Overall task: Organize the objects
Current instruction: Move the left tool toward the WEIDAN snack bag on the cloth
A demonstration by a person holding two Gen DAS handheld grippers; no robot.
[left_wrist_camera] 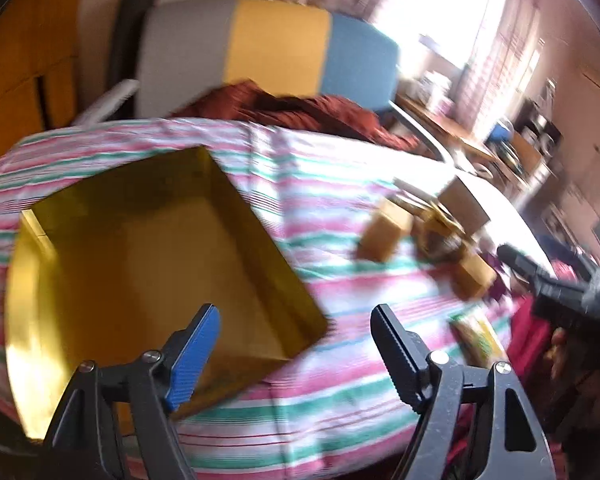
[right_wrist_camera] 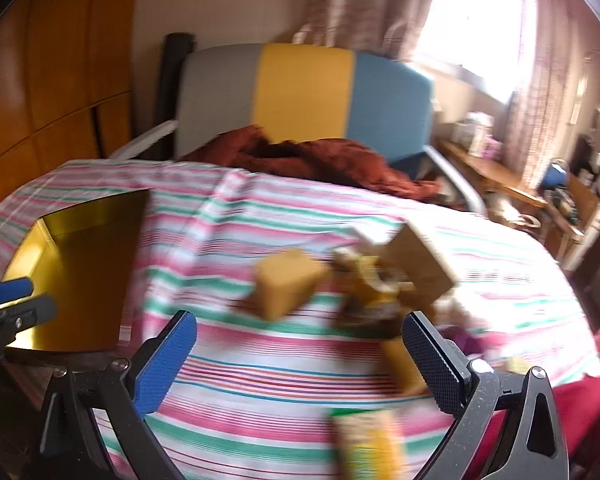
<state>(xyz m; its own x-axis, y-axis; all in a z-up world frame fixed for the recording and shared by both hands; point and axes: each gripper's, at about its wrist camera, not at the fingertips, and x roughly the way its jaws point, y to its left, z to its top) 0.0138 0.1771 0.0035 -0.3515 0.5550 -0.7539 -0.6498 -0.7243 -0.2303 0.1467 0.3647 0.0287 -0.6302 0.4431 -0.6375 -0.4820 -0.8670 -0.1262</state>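
An open gold box (left_wrist_camera: 140, 272) lies on the striped cloth (left_wrist_camera: 340, 168), and its inside shows nothing. My left gripper (left_wrist_camera: 294, 316) hovers open over the box's near right corner, with nothing between its fingers. To the right sits a cluster of tan cardboard boxes (left_wrist_camera: 388, 236) around a blurred brown-gold item, with a green-yellow packet (left_wrist_camera: 480, 336) nearer. In the right wrist view my right gripper (right_wrist_camera: 300, 320) stands wide open just short of a tan box (right_wrist_camera: 288, 284); a larger box (right_wrist_camera: 420, 268), a small one (right_wrist_camera: 400, 364) and the packet (right_wrist_camera: 368, 444) are close by. The gold box (right_wrist_camera: 84, 272) lies left.
A grey, yellow and blue padded back (right_wrist_camera: 304, 92) rises behind the cloth, with a crumpled rust-red fabric (right_wrist_camera: 320, 160) at its foot. A wooden wardrobe (right_wrist_camera: 52, 80) stands left. A cluttered desk (right_wrist_camera: 500, 176) under a bright window fills the right. Red fabric (right_wrist_camera: 588, 412) lies near right.
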